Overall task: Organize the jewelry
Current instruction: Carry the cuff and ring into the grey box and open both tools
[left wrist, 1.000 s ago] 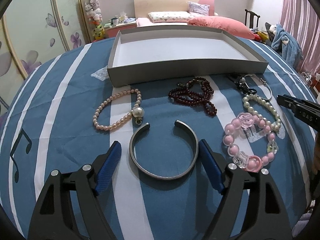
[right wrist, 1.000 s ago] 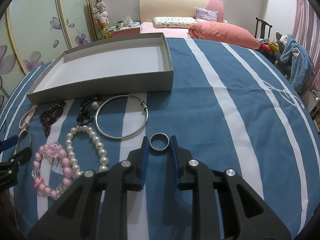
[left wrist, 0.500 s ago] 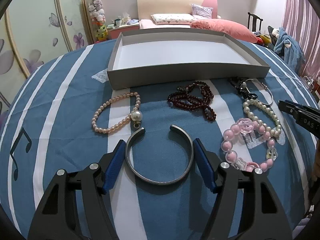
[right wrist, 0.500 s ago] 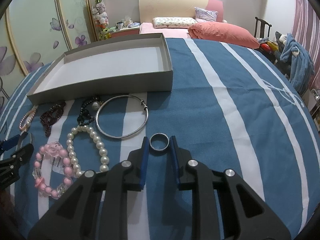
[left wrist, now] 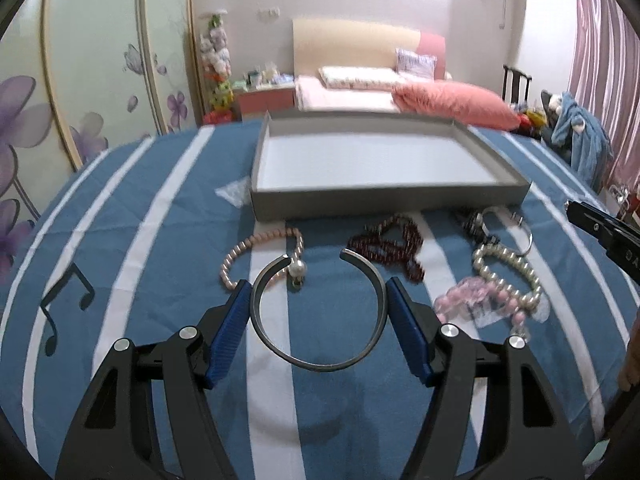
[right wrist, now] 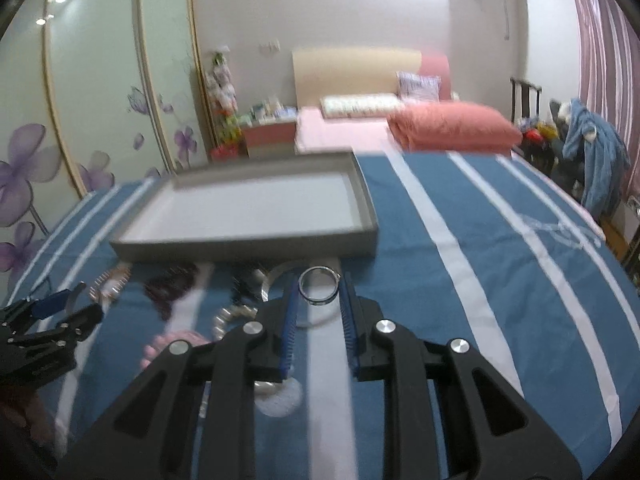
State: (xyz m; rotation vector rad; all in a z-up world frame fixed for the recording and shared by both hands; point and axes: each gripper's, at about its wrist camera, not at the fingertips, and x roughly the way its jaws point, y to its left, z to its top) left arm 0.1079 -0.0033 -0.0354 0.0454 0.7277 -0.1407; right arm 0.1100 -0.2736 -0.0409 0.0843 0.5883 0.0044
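Jewelry lies at 6 o'clock of the tray [left wrist: 384, 204] on the worktop [left wrist: 168, 248]. Left gripper [left wrist: 318, 312] clamps the cuff [left wrist: 320, 362]; right gripper [right wrist: 320, 300] pinches the ring [right wrist: 319, 289]. Best carry both level over the rim before releasing.

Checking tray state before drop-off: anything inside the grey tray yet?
Nothing visible: the tray floor looks bare in both views. A strip just behind its near wall is hidden.
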